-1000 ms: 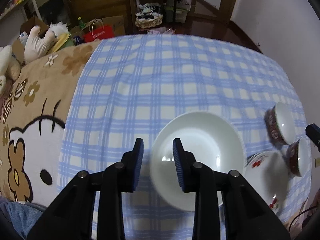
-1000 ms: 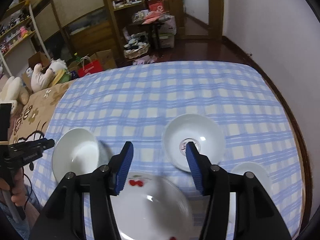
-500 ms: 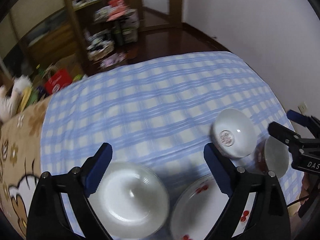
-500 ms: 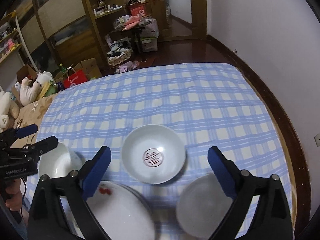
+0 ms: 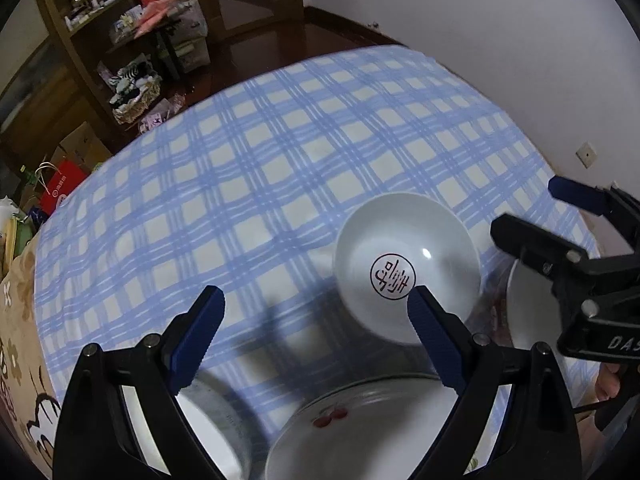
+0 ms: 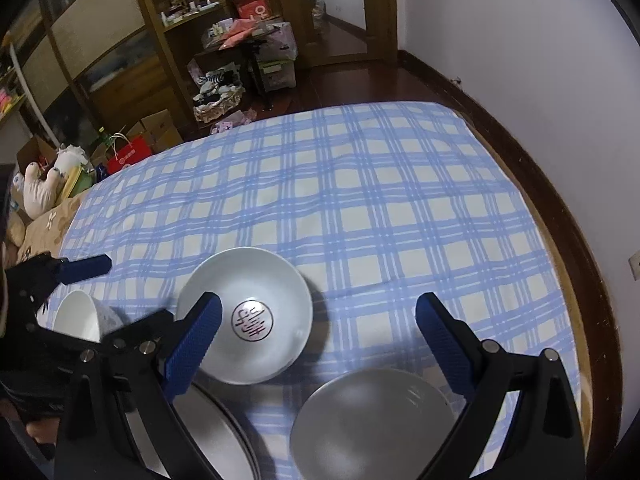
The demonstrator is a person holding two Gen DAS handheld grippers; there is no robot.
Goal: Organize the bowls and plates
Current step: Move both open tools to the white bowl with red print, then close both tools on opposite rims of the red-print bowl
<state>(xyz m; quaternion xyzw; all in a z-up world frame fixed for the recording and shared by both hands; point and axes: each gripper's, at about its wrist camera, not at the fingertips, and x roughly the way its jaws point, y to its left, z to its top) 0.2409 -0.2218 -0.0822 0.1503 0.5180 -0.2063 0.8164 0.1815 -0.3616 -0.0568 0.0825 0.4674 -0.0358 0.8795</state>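
1. White porcelain is making up all the dishes: a shallow bowl with a red round stamp point(image 6: 251, 322) is sitting in the middle of the near part of the cloth.
2. Four dishes are showing in all. Two are bowls: the stamped one and a plain grey-white bowl point(image 6: 370, 420) near its right. One is a plate with red cherries point(image 5: 360, 436), lying at the near edge. One is a deeper white bowl point(image 6: 78, 316) on the left.
3. The left gripper point(image 5: 316, 320) is hanging above the plate, jaws spread wide, holding nothing.
4. The right gripper point(image 6: 316, 320) is hovering over the two bowls, jaws also wide and empty.
5. A blue-and-white checked cloth point(image 6: 360, 200) is covering the surface under everything.
6. Beyond it, a dark wooden floor point(image 6: 360, 84), cluttered wooden shelves point(image 6: 160, 20) and a white wall point(image 6: 520, 40) are surrounding the scene.
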